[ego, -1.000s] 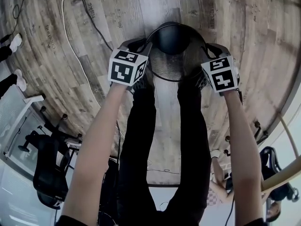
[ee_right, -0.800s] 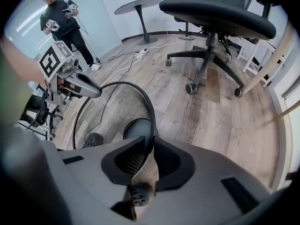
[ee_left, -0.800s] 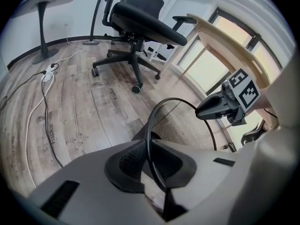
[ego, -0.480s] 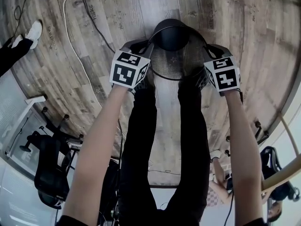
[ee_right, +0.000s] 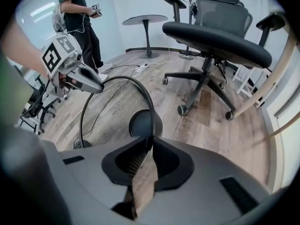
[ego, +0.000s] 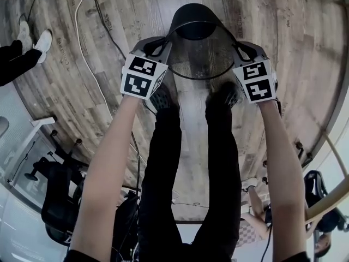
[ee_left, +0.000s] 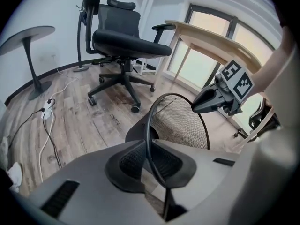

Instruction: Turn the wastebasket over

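Pinching wastebasket rim (ego: 192,77) | left tongs (ee_left: 149,146) clamped | right tongs (ee_right: 149,142) clamped

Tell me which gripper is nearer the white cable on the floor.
Left. The left gripper, shut on the wastebasket rim, is on the side of the white cable; the right gripper grips the opposite rim, across the basket from it.

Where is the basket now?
The basket is at top centre of the head view, ahead of the person's shoes, its rim clamped by the left gripper and the right gripper on opposite sides.
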